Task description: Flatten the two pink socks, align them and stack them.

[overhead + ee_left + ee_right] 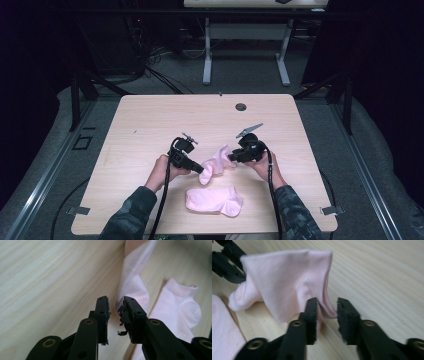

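Table: a pale wood-grain tabletop (150, 120) with a small round grommet hole (241, 106) near its far edge.
Lifted sock: a soft pink ankle sock (216, 163) is held up off the table between the two grippers, sagging toward the left one.
Flat sock: a second pink ankle sock (214, 200) lies flat on the table, nearer the person, just below the lifted one.
Left gripper (205, 170): jaws slightly apart — an edge of the lifted sock (131, 282) sits right at the gap, but whether it is pinched I cannot tell.
Right gripper (231, 157): jaws apart, with the lifted sock's edge (287, 282) hanging in the gap against one jaw — not clamped.
Hands: the left hand (161, 172) and right hand (262, 167) each hold a gripper.
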Demonstrator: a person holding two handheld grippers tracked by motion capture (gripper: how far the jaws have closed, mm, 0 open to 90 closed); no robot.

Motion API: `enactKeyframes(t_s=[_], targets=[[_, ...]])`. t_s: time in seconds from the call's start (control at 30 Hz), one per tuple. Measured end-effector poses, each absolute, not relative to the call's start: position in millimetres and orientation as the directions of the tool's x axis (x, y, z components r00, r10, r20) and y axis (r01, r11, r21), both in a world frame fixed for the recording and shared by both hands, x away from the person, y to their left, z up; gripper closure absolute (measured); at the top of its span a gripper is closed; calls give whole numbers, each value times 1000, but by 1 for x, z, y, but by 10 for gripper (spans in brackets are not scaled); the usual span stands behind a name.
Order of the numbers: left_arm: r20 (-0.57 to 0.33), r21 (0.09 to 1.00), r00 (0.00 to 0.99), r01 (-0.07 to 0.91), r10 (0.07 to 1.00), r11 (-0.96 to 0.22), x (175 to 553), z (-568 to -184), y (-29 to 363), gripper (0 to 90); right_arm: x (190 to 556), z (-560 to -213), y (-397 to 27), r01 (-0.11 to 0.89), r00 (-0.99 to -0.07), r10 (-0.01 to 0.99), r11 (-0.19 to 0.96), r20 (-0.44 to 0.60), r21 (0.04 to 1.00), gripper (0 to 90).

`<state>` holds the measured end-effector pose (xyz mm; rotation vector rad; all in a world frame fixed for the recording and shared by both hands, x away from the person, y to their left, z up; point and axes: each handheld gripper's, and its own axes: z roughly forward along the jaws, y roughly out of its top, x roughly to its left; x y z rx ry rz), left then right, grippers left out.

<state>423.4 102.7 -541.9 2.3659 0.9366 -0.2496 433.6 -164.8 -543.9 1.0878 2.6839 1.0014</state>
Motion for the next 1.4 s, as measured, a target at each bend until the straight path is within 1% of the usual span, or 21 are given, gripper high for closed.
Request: enactKeyframes(t_s=[0.07, 0.13, 0.23, 0.27, 0.3, 0.33, 0.37, 0.4, 0.43, 0.5, 0.53, 0.6, 0.7, 0.73, 0.77, 0.9, 1.03, 1.1, 1.2, 1.23, 1.4], targets=[[-351, 447, 725, 686, 593, -574, 424, -542, 107, 699, 437, -548, -162, 608, -740, 651, 537, 172, 584, 849], [-334, 448, 714, 694, 615, -563, 424, -542, 112, 673, 437, -550, -160, 628, -718, 676, 526, 166, 574, 857], [-304, 453, 685, 716, 662, -531, 423, -540, 120, 593, 434, -548, -161, 666, -685, 706, 506, 181, 547, 852], [-293, 462, 673, 722, 679, -516, 422, -538, 122, 564, 433, -548, -163, 678, -677, 714, 513, 177, 526, 843], [-273, 471, 657, 729, 703, -498, 420, -536, 124, 527, 430, -548, -163, 689, -662, 728, 497, 179, 527, 835], [-260, 479, 651, 728, 713, -490, 418, -535, 126, 498, 428, -548, -164, 703, -650, 737, 490, 185, 516, 803], [-260, 479, 651, 728, 713, -490, 418, -535, 126, 464, 428, -548, -164, 703, -650, 737, 490, 185, 516, 803], [-252, 485, 634, 737, 731, -471, 415, -533, 128, 464, 427, -548, -167, 714, -644, 741, 493, 190, 497, 749], [-243, 489, 624, 740, 742, -462, 414, -533, 128, 420, 423, -548, -171, 724, -623, 758, 466, 193, 508, 705], [-228, 493, 625, 735, 747, -465, 409, -533, 128, 404, 419, -548, -176, 722, -614, 762, 436, 207, 537, 655], [-203, 484, 627, 732, 752, -479, 407, -535, 124, 401, 418, -549, -177, 721, -610, 764, 424, 211, 548, 637], [-205, 480, 623, 737, 755, -477, 406, -538, 121, 395, 417, -550, -177, 702, -620, 762, 431, 189, 567, 621], [-193, 475, 623, 735, 758, -484, 405, -542, 116, 396, 417, -551, -174, 690, -623, 763, 431, 173, 582, 622], [-164, 471, 635, 723, 755, -506, 401, -544, 110, 403, 418, -551, -172, 675, -633, 759, 446, 151, 588, 640], [-138, 467, 649, 709, 748, -529, 398, -545, 106, 408, 417, -551, -171, 673, -632, 761, 442, 150, 593, 647], [-96, 459, 668, 688, 738, -562, 394, -549, 98, 446, 415, -554, -168, 659, -647, 753, 473, 120, 584, 697], [-85, 466, 667, 683, 740, -562, 395, -549, 96, 498, 414, -555, -165, 654, -655, 747, 482, 117, 583, 714], [-75, 471, 670, 677, 739, -566, 395, -549, 96, 502, 413, -556, -163, 646, -656, 747, 484, 106, 590, 718], [-96, 494, 661, 681, 744, -540, 396, -546, 100, 482, 413, -556, -162, 646, -654, 750, 484, 100, 590, 717], [-97, 495, 661, 681, 744, -540, 396, -546, 101, 483, 412, -557, -161, 646, -646, 756, 471, 102, 600, 718], [-96, 487, 657, 686, 748, -540, 398, -547, 103, 491, 413, -557, -162, 647, -652, 752, 484, 97, 589, 711]])
